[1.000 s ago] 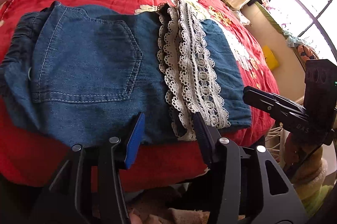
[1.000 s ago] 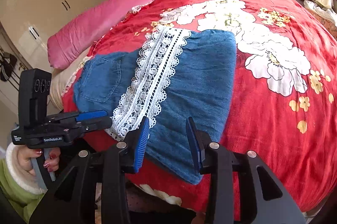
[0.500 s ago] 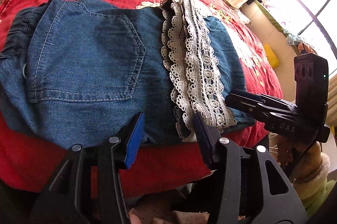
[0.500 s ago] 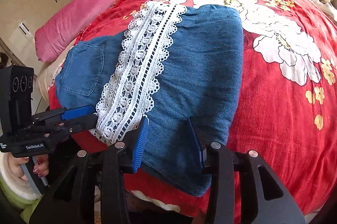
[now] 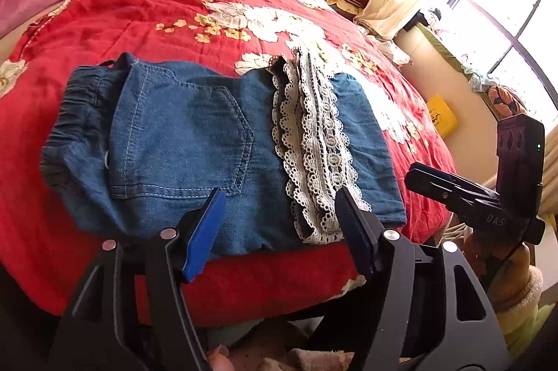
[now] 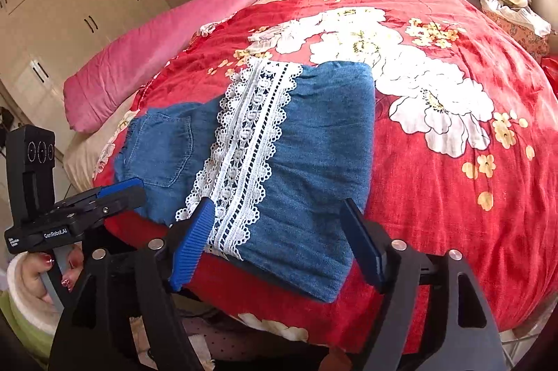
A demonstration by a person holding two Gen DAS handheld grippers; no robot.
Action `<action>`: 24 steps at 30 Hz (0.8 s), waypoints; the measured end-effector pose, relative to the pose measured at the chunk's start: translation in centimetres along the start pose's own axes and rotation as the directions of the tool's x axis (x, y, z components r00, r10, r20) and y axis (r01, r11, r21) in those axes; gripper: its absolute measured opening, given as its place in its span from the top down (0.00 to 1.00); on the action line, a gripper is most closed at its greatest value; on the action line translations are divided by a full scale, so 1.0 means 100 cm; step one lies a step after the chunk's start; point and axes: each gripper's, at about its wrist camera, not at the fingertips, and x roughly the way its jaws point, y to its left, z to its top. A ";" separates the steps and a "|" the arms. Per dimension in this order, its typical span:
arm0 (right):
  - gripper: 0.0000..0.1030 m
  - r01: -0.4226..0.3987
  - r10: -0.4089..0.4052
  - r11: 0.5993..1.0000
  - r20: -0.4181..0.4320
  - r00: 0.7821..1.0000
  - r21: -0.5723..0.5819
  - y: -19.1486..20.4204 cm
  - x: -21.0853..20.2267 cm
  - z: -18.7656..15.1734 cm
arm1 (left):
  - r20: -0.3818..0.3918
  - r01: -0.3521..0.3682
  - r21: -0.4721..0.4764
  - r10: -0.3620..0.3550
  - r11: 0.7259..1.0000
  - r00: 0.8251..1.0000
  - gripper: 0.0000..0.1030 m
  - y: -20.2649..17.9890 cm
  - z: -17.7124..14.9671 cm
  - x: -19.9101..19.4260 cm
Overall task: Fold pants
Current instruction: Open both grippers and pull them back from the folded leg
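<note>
Pants (image 5: pixel 195 147) are lying folded near the front edge of the red floral quilt (image 5: pixel 115 18), and both grippers are hovering off that edge: left gripper (image 5: pixel 279 224) and right gripper (image 6: pixel 279 242) have just been opening, jaws wide, nothing between them, likely letting go. Denim is showing a back pocket (image 5: pixel 181 140), white lace trim (image 6: pixel 244 144) on top.

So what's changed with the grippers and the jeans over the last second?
Both grippers have just opened wider and pulled back from the near edge of the folded jeans. The left gripper and right gripper now hang open, gripping nothing. The jeans stay folded on the red bedspread, lace trim on top.
</note>
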 end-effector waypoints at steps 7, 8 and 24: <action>0.16 0.017 -0.017 1.000 0.056 0.998 0.009 0.002 -0.016 0.006 | 0.046 -0.034 -0.020 0.034 0.999 0.998 0.26 0.010 0.005 -0.021; 0.15 0.015 -0.015 1.000 0.064 0.998 0.008 0.003 -0.019 0.007 | 0.052 -0.038 -0.023 0.039 0.999 0.998 0.24 0.012 0.006 -0.025; 0.06 0.019 -0.015 0.999 0.089 0.996 -0.045 0.041 -0.023 0.025 | 0.121 -0.092 -0.080 0.102 0.993 0.987 0.10 0.039 0.004 -0.072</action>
